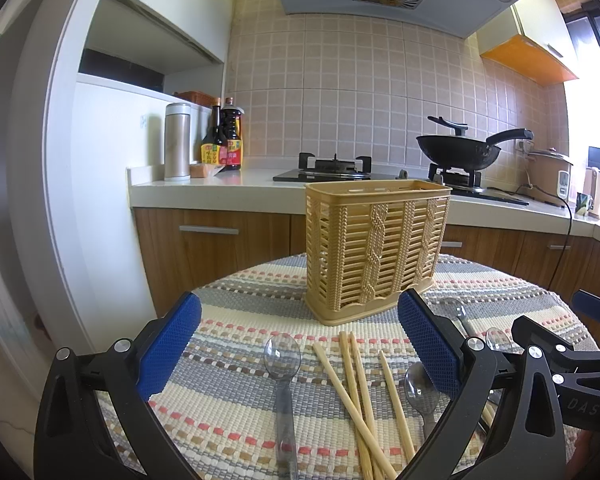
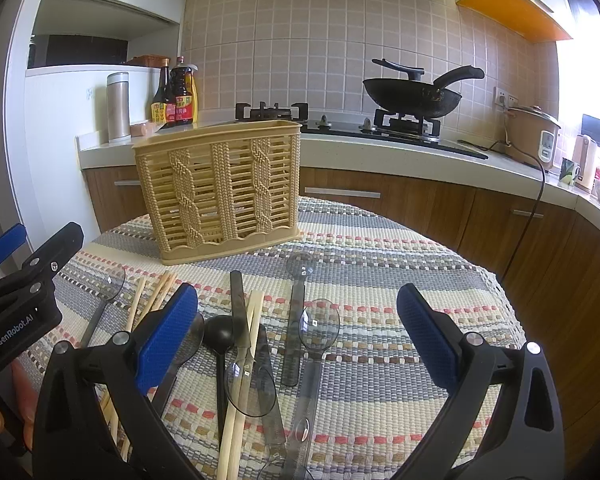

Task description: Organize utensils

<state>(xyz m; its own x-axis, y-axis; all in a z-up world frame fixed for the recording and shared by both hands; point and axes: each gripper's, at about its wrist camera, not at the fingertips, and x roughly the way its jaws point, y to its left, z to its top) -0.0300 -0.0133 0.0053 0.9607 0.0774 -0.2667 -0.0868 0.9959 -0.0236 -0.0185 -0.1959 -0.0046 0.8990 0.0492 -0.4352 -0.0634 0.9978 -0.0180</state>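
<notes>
The left tool [image 1: 300,344] and the right tool [image 2: 298,332] are both spread wide and hold nothing. The pale wooden chopsticks [image 1: 360,392] and clear plastic spoons [image 2: 318,332] all lie loose on the striped woven cloth [image 2: 380,240] over the counter. The tan slatted plastic holder [image 1: 374,248] stands behind them and looks empty, so the sorting seems not yet begun.

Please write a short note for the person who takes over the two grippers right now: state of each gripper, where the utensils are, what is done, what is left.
Left gripper: open, holds nothing, above the chopsticks and a clear spoon.
Right gripper: open, holds nothing, above a pile of clear spoons, a black spoon and more chopsticks.
Utensil basket: upright on the striped mat, behind all utensils; nothing shows above its rim.
Done: seemingly nothing yet.
Left: probably all spoons and chopsticks go into the basket.
</notes>
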